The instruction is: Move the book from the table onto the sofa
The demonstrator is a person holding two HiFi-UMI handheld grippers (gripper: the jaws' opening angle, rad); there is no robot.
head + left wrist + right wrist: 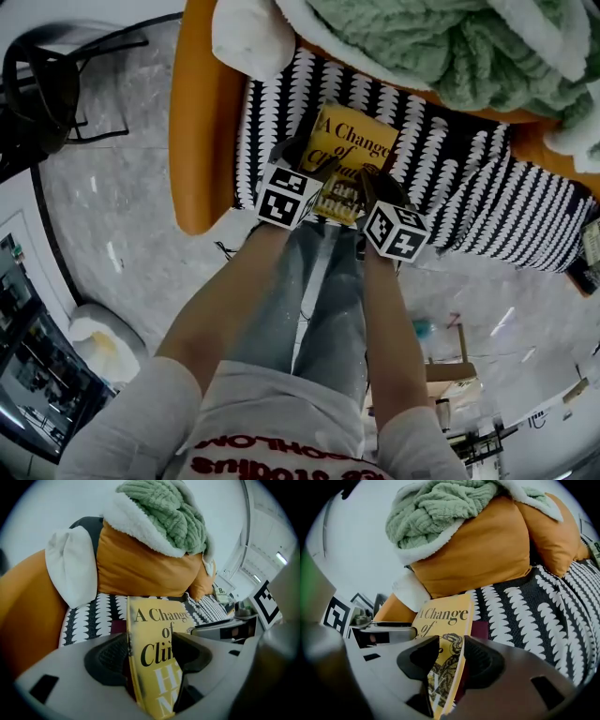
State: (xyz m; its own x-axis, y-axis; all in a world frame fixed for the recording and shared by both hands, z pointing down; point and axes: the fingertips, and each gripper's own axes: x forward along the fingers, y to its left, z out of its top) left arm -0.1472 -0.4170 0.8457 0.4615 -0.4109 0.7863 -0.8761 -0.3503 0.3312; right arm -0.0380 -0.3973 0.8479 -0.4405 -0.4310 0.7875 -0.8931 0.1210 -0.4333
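- Book (352, 150): yellow cover with black title lettering; it was positioned over the front part of the sofa (202, 122) seat, near the sofa's orange arm. Whether its far edge rested on the seat could not be determined.
- Left gripper (309, 161): clamped on the near left portion of the book. In the left gripper view, one dark pad sat behind the spine edge and the other pressed on the front cover across the title.
- Right gripper (373, 180): clamped on the near right portion of the book. In the right gripper view, the cover edge stood between the two pads, with both against it.
- Both grippers were just beside each other at the sofa's front edge, angled downward toward the seat, their marker cubes facing up in the head view.
- Seat cover (469, 187): black fabric with rows of white leaf-like marks; it covered the sofa seat beneath and behind the book.
- Orange cushions (487, 550): they stood against the back of the sofa, behind the book.
- Green knitted blanket (450, 47): with its white fleece lining, it was piled on top of the cushions at the sofa back.
- White pillow (248, 37): it lay at the sofa's arm end, beside the blanket.
- Person: stood directly in front of the sofa, forearms extended toward the seat and legs in light jeans close to its front edge.
- Floor (122, 187): grey marbled surface surrounding the sofa.
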